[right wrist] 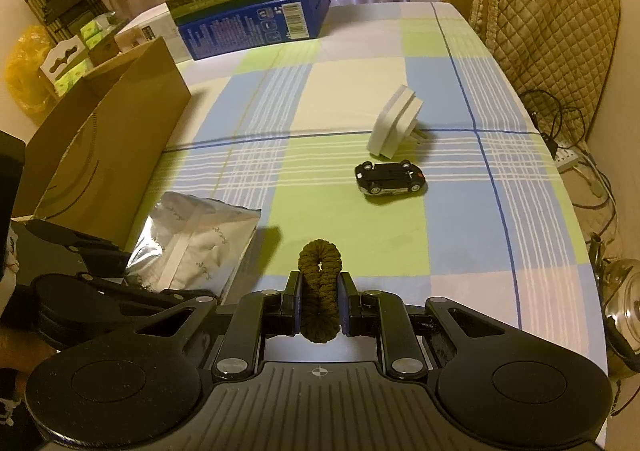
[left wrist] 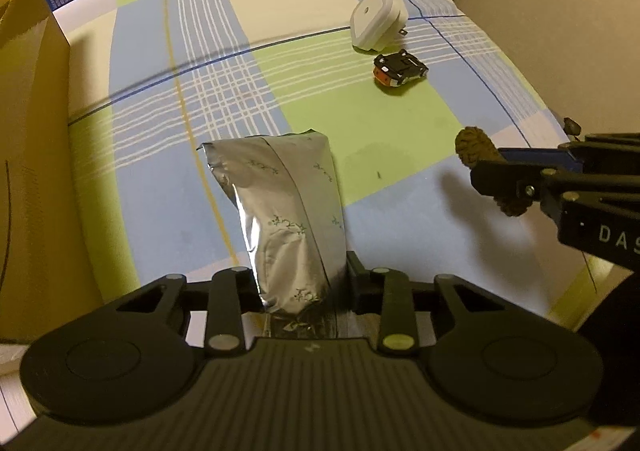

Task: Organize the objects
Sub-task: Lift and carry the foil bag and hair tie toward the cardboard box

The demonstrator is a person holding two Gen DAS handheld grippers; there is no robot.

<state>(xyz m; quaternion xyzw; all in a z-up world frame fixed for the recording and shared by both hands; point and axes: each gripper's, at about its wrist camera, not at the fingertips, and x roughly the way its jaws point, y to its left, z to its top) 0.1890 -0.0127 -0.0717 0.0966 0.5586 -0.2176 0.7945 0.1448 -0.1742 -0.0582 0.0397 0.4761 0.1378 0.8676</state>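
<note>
Left gripper clamped on crinkled silver foil pouch, pouch standing up from jaws near tabletop's left edge. Right gripper pinched tight on fuzzy brown knitted ring, folded double, near front edge. Mid-table on checked cloth: glossy black toy car upside down, just beside white square plastic plug-in unit lying tilted. Open brown cardboard box at left edge; blue carton at far-left corner.

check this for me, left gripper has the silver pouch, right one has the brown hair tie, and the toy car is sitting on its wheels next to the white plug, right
Nearly. The toy car is not on its wheels: the right wrist view shows it flipped over, wheels up, beside the white plug. The rest holds: the left gripper grips the silver pouch, the right gripper the brown hair tie.
</note>
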